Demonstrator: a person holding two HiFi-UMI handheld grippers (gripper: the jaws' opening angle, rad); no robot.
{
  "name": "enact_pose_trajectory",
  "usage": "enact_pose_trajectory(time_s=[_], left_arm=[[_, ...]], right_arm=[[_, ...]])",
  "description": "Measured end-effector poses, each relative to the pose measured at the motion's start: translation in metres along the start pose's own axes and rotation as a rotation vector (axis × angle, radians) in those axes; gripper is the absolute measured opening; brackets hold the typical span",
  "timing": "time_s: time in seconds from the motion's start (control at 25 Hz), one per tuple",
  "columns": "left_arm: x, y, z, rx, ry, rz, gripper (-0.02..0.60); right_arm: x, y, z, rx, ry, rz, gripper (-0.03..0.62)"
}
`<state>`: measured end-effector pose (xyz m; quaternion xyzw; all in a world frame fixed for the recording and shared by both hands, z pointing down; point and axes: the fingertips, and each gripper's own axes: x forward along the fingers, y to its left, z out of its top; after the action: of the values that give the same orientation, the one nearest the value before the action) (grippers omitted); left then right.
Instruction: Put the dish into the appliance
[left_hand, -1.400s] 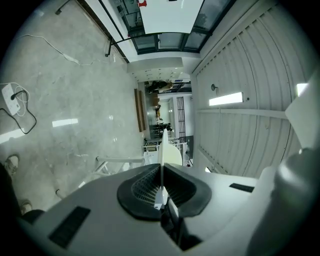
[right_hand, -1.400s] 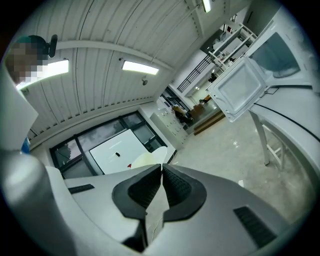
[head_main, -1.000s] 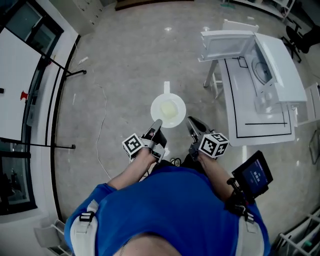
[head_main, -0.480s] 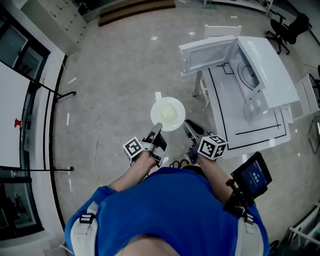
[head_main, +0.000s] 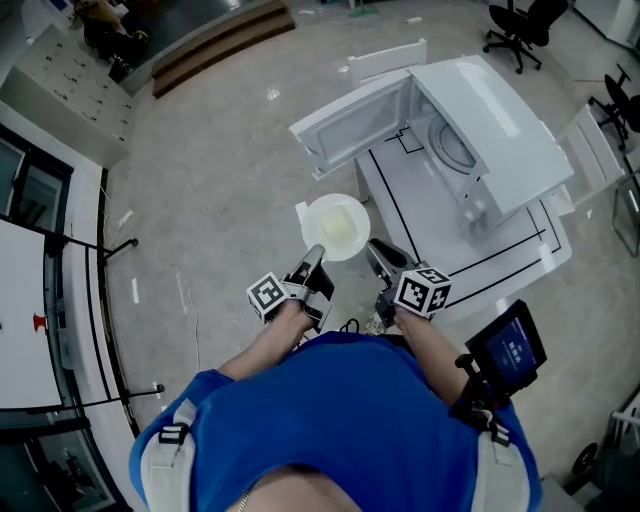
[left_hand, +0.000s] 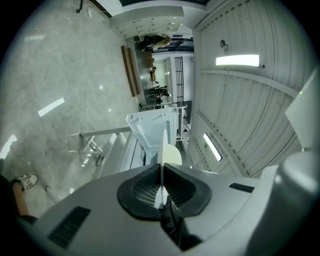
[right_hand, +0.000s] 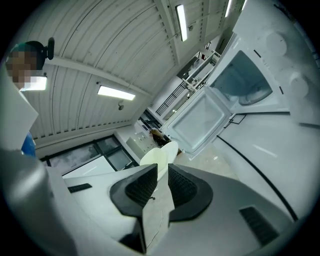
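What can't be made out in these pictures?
Contents of the dish: pale patch too small in head view, edge-on in left gripper view.
Text on the dark screen: too small in head view.
Whether the right tool touches the dish: contact hidden behind the tool itself.

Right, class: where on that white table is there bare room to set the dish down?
Bare: the table strip between the microwave and the near edge. Crowded: the far part, filled by the microwave, whose open door hangs out over the floor.
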<state>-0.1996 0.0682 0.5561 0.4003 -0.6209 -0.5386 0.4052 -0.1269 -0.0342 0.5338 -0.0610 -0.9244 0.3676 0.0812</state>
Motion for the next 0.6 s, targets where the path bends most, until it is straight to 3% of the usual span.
enact_pose_trajectory(time_s=[0.6], left_arm=[[0.129,-0.010,-0.045,0.028,0.232,-0.049,0.017]], right_arm=[[-0.042,-0.084,0.060,0.023,-0.151,-0.180,0.040]])
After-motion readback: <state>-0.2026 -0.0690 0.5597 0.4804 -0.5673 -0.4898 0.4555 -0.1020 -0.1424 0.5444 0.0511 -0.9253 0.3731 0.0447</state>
